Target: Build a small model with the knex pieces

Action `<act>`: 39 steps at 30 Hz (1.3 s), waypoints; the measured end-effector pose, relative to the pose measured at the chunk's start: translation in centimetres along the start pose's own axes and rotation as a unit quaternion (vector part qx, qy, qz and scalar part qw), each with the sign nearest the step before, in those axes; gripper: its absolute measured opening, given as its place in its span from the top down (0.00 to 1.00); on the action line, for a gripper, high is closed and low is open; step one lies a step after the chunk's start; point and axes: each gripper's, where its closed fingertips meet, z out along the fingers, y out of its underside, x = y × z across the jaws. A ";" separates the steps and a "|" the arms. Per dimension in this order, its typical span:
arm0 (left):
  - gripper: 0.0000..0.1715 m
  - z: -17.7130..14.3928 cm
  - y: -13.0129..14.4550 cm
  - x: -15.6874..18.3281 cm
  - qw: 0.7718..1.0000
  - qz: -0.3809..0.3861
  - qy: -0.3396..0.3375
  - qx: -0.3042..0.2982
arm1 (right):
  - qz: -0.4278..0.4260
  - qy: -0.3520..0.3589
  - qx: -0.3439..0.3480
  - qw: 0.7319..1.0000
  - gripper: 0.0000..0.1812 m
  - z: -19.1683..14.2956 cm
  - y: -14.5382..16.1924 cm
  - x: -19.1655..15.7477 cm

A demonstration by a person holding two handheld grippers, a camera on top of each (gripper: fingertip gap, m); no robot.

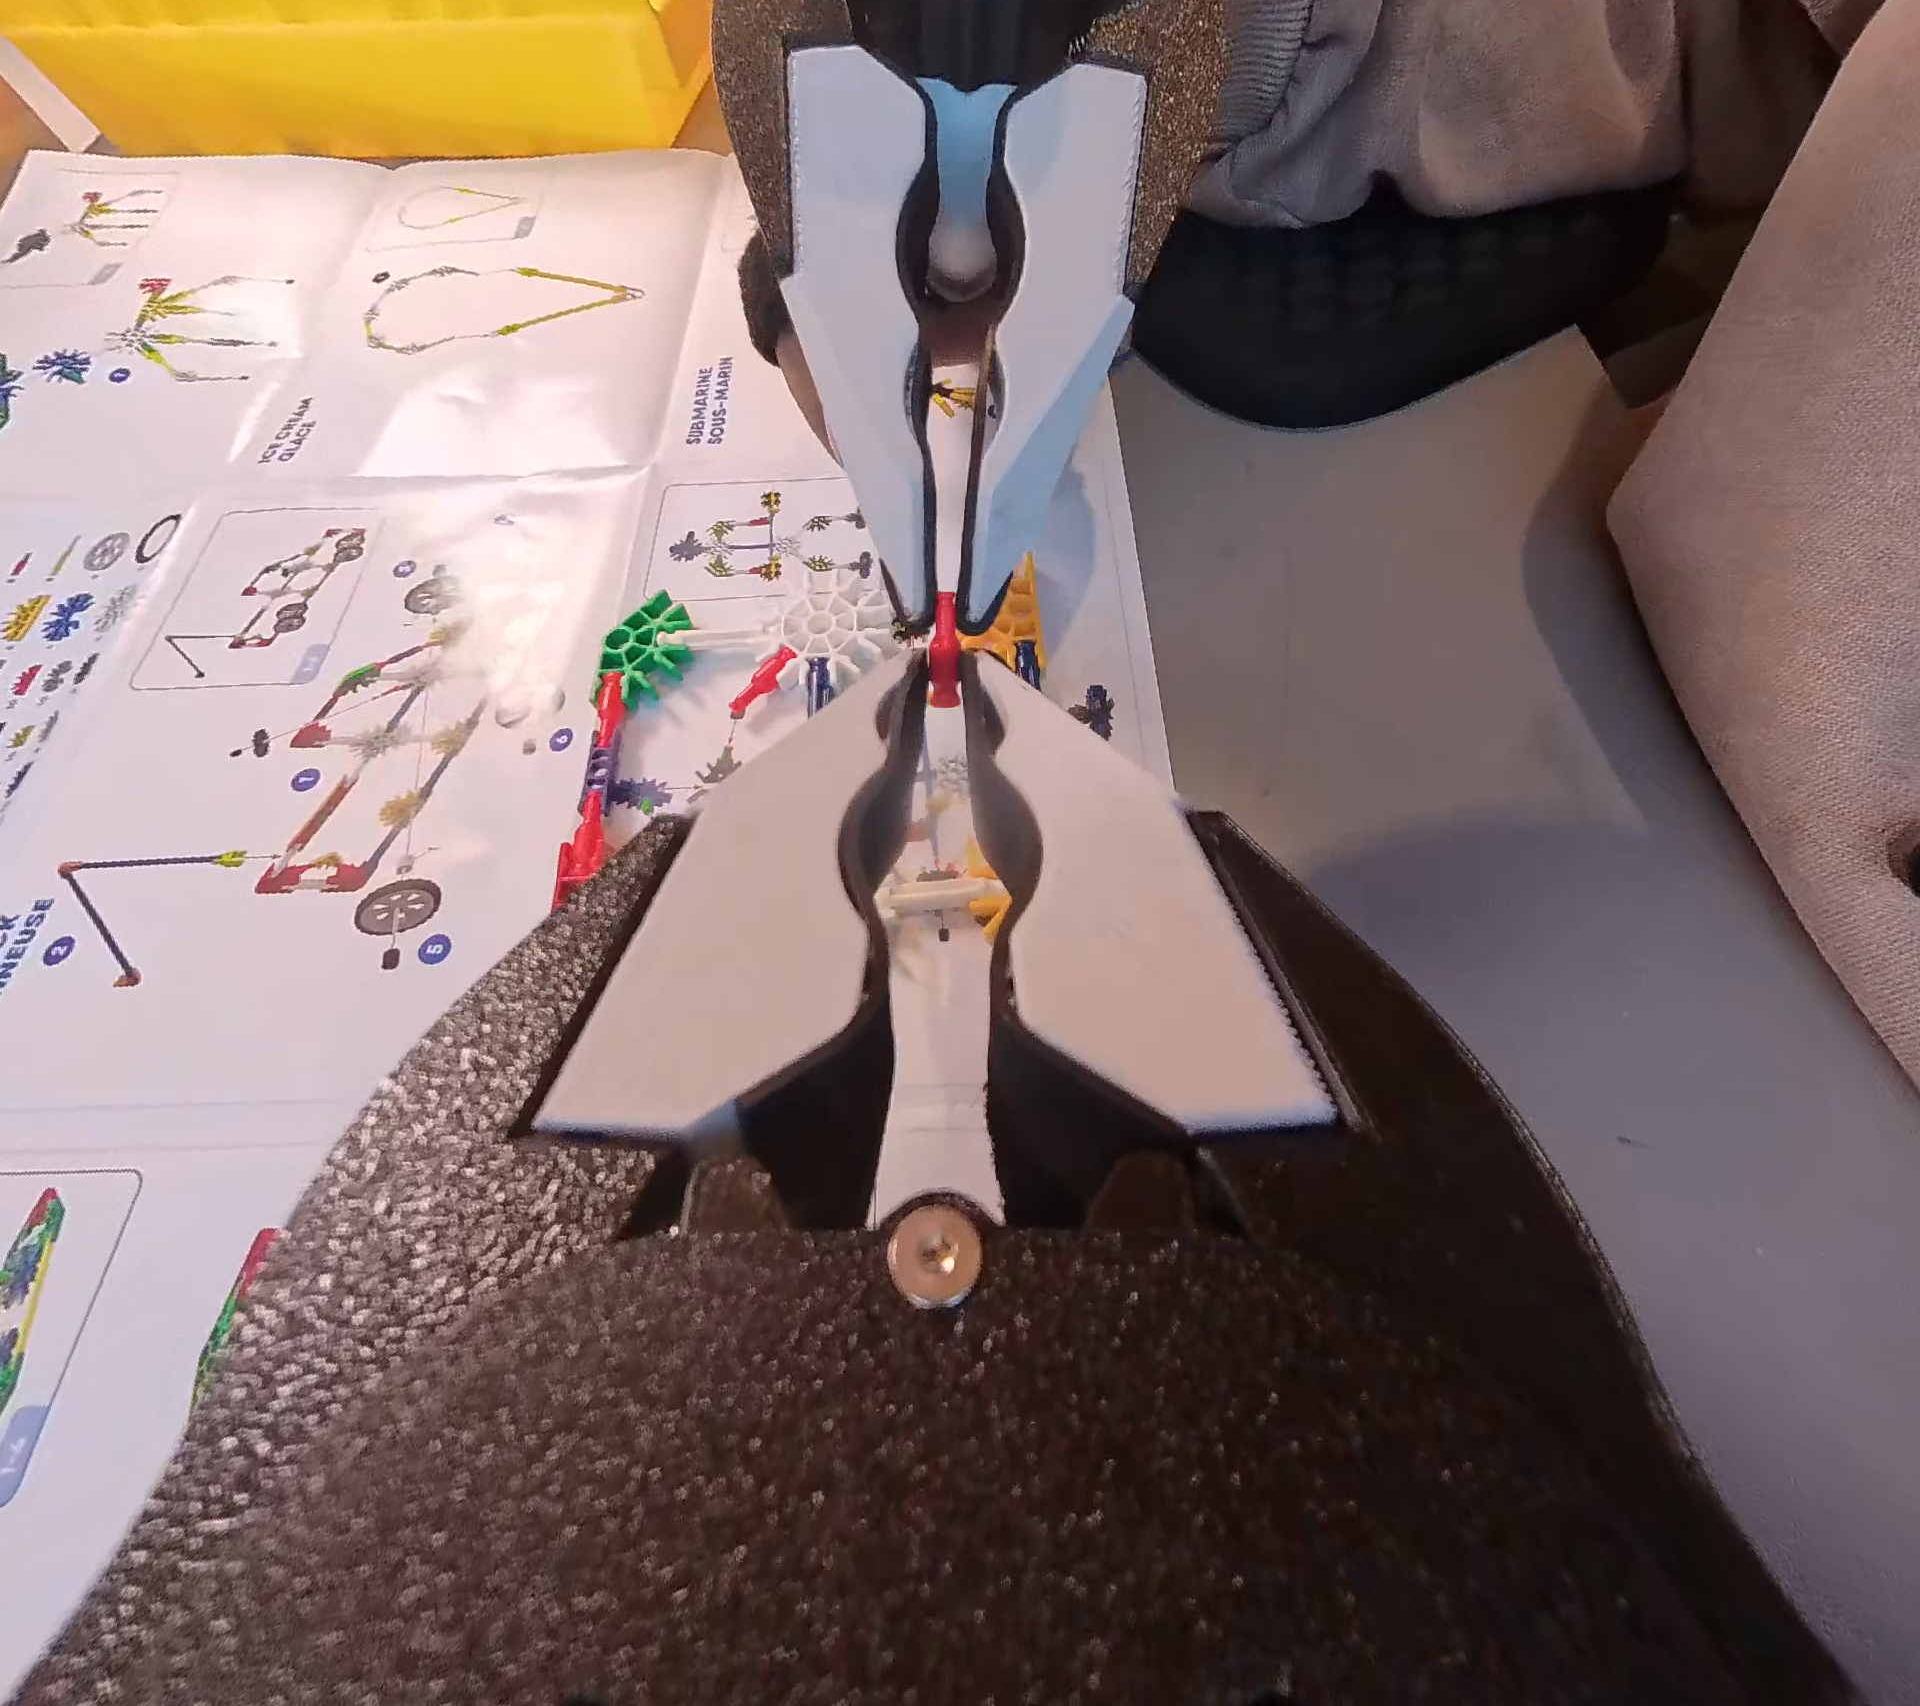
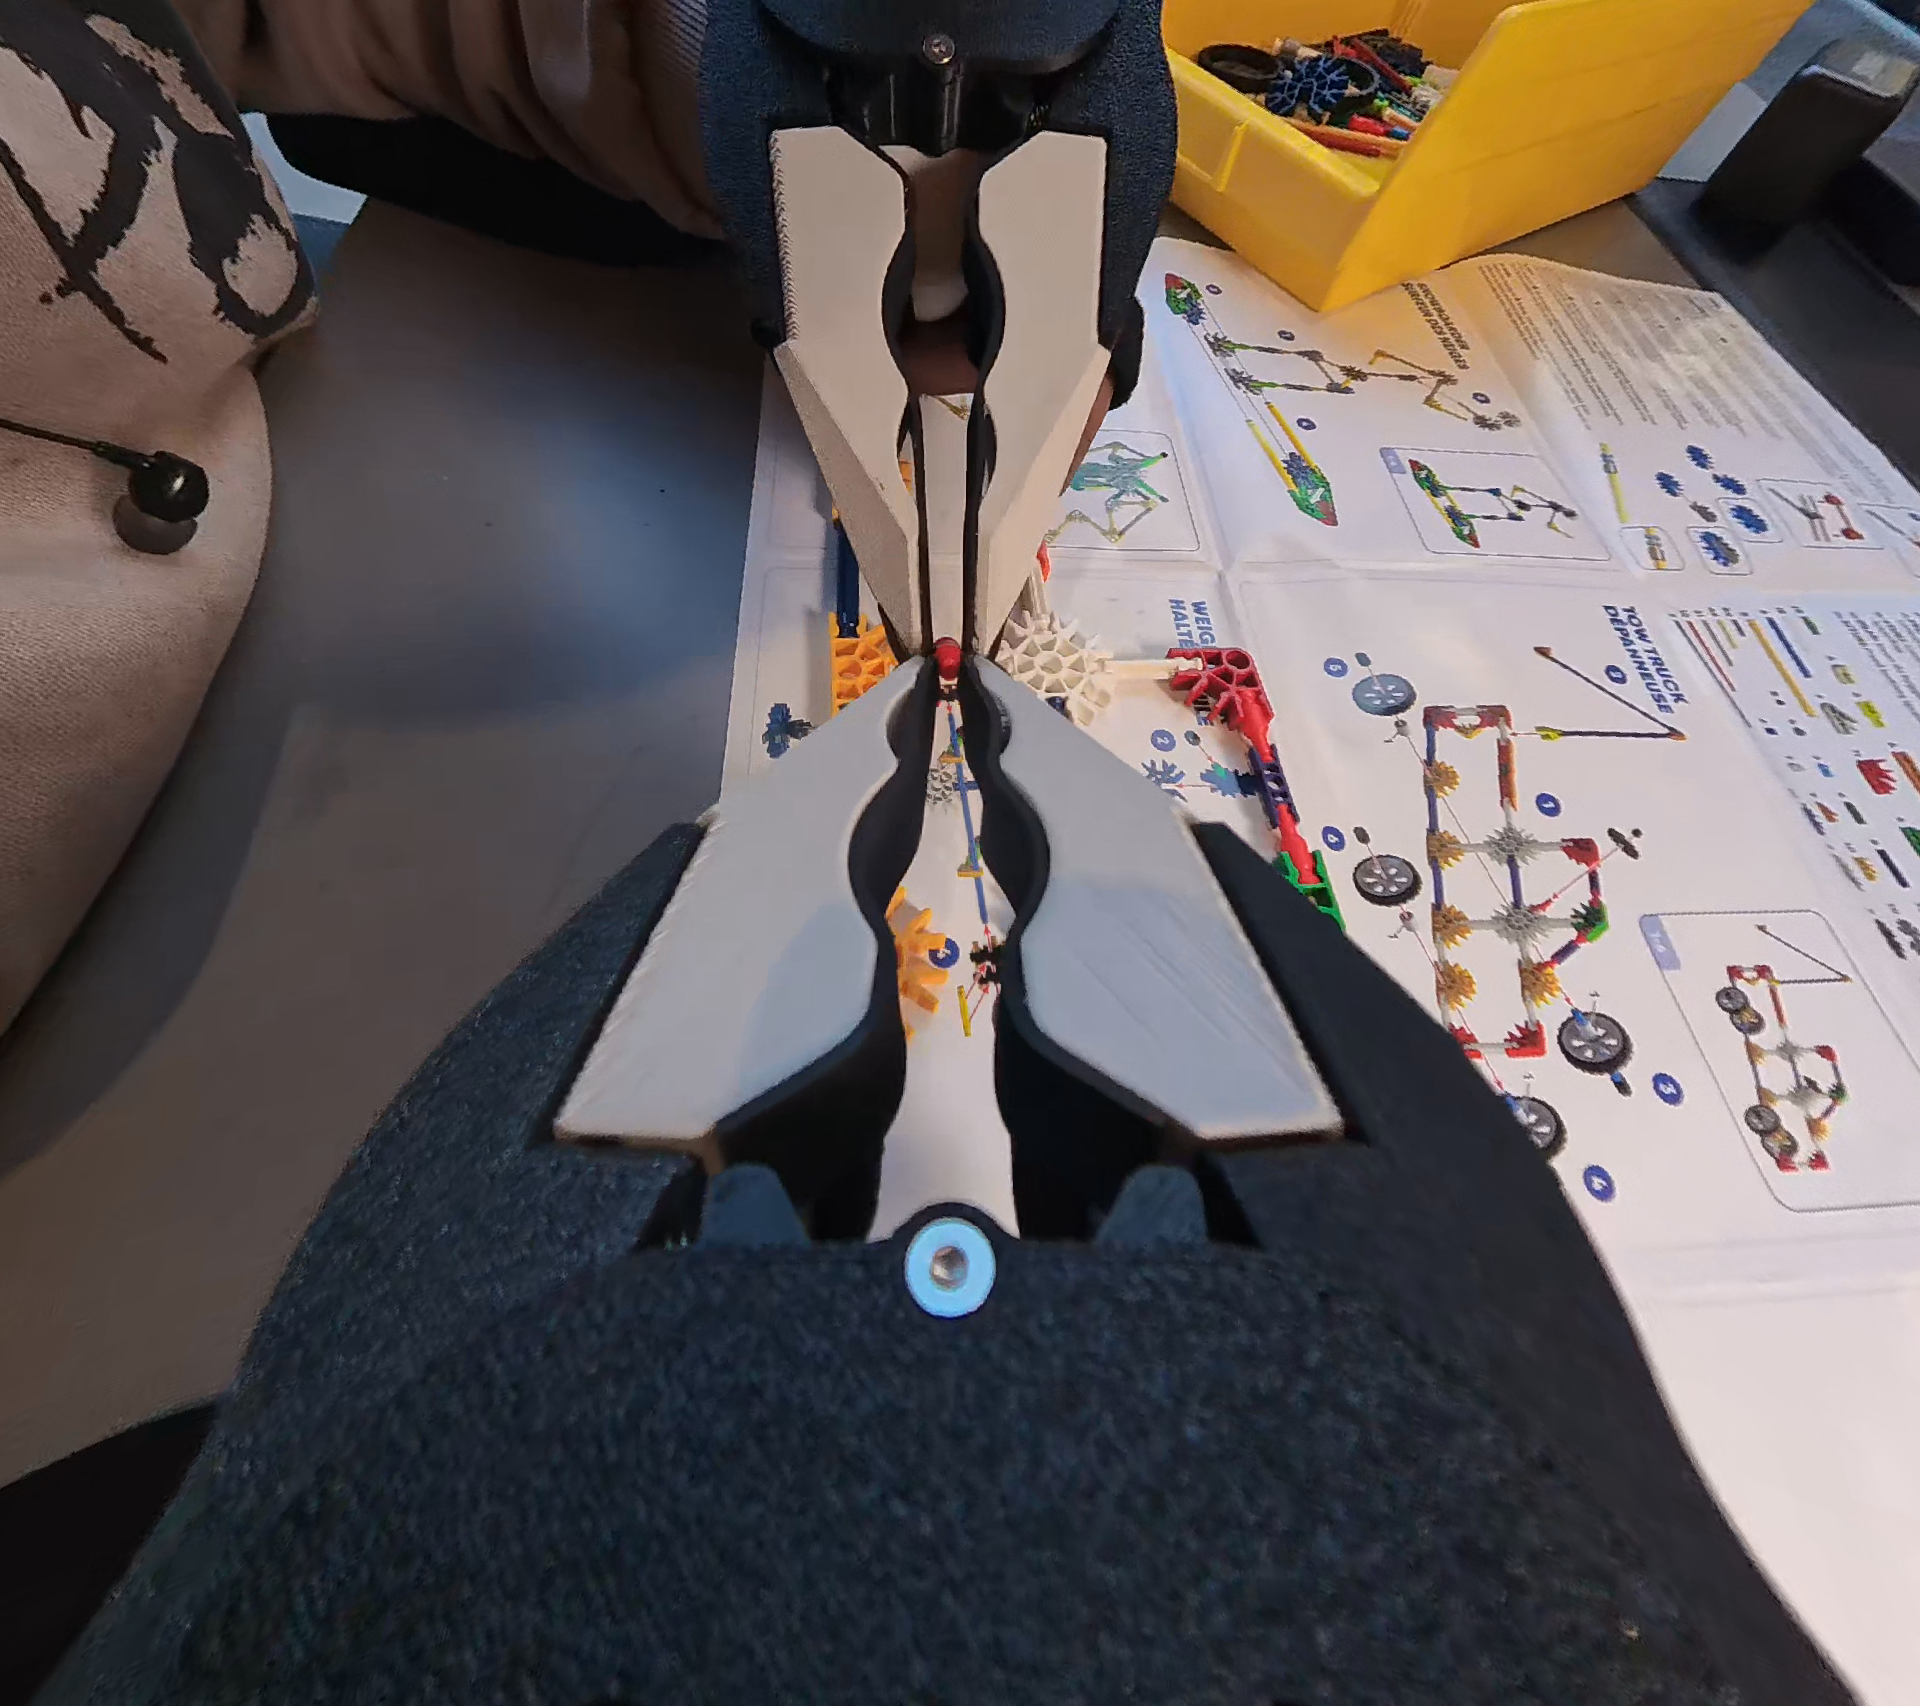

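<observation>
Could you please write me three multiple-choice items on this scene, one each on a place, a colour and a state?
1. Where does the white snowflake connector lie?
A. in the yellow bin
B. on the instruction sheet
C. on the bare table

2. What colour is the short rod between the two tools?
A. red
B. blue
C. green

3. How is the left tool?
A. wide open
B. shut on the short rod
C. out of view

Answers: 1 B, it rests on the instruction sheet; 2 A, it shows red in both views; 3 B, its tips pinch the rod facing the right tool.
</observation>
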 end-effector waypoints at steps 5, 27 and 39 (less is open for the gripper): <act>0.98 -0.5 -0.6 -0.1 1.000 -0.017 0.004 0.026 | 0.008 0.000 0.014 1.000 0.99 -0.3 -0.4 0.1; 0.98 -0.4 0.0 0.0 1.000 0.007 -0.002 0.000 | -0.009 0.008 0.002 1.000 0.96 -0.2 -0.4 0.1; 0.98 -0.3 0.2 0.0 1.000 0.010 -0.001 -0.004 | -0.008 0.012 -0.009 1.000 0.98 0.1 -0.2 0.0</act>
